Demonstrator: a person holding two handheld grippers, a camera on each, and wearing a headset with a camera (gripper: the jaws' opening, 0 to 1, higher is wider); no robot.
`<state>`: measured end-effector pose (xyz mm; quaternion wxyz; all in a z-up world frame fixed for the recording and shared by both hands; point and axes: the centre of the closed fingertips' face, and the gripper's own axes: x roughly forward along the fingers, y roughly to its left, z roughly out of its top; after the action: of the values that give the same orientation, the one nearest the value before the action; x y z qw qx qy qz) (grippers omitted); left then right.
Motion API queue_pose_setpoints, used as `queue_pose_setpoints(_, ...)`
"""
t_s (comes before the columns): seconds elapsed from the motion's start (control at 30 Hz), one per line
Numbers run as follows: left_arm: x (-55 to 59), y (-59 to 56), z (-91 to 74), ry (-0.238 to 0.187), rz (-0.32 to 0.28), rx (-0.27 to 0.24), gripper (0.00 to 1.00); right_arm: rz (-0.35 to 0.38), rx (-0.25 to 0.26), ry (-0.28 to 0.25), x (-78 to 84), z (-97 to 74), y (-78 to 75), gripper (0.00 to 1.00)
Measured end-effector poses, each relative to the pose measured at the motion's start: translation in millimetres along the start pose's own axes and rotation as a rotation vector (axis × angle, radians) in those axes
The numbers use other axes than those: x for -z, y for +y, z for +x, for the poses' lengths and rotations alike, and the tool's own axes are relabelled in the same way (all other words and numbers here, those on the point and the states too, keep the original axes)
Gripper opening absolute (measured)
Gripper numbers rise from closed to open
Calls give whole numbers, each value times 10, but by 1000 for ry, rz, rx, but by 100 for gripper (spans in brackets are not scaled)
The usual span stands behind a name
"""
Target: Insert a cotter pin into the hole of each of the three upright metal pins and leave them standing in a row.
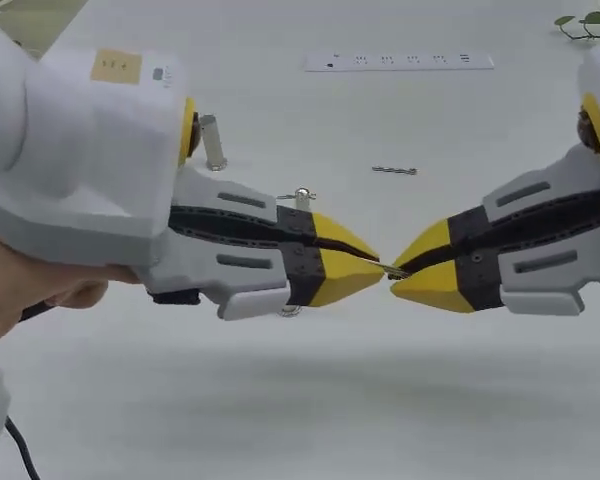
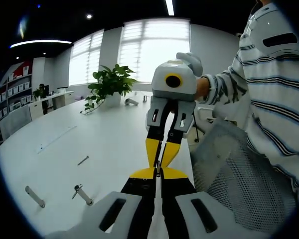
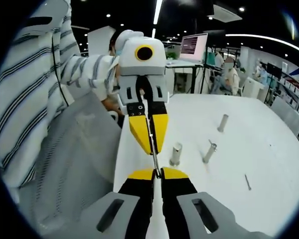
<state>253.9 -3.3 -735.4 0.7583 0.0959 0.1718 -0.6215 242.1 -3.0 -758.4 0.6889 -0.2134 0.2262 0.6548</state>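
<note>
Yellow-tipped left gripper (image 1: 377, 266) and right gripper (image 1: 396, 272) meet nose to nose above the table (image 1: 280, 400), both clamped on the same cotter pin (image 1: 386, 268). Right gripper view shows 3 upright metal pins (image 3: 176, 154); left gripper view shows 2, plus a spare cotter pin (image 2: 82, 160).

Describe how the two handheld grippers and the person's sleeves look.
The left gripper and the right gripper look alike: light grey bodies with slotted side plates, black jaw arms and yellow wedge-shaped tips. A dark cable runs off beneath the left one. The person wears a white sleeve with dark stripes.
</note>
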Motion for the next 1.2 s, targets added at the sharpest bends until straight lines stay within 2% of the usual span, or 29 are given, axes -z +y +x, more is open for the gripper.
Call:
queue_pose_setpoints(0.03,39,-6,-15,12,22,-6,0,-1,-2,0,-1,1,6,6)
queue_pose_setpoints(0.17,57,-47,-19,18,23,4,0,-20,-23,-1,-13,2,49,6)
queue_pose_setpoints(0.3,44,-170,42,35,26,11,0,-29,-37,11,-3,13,71,5)
queue_pose_setpoints(0.43,81,-226,85,59,3,21,0,-43,-41,24,9,20,66,5)
queue_pose_setpoints(0.6,103,-259,97,62,-3,37,1,-49,-55,47,31,18,105,5)
queue_pose_setpoints(0.67,125,-259,88,65,-8,48,1,-42,-64,57,44,16,124,5)
queue_pose_setpoints(0.77,205,-257,83,99,2,57,1,-41,-70,65,50,22,141,4)
queue_pose_setpoints(0.9,239,-257,81,105,-13,63,1,-38,-73,76,79,27,164,4)
queue_pose_setpoints(1.0,279,-227,56,109,-47,65,1,-26,-70,76,92,29,169,4)
queue_pose_setpoints(1.2,343,-182,39,128,-46,68,2,-20,-74,87,132,50,207,4)
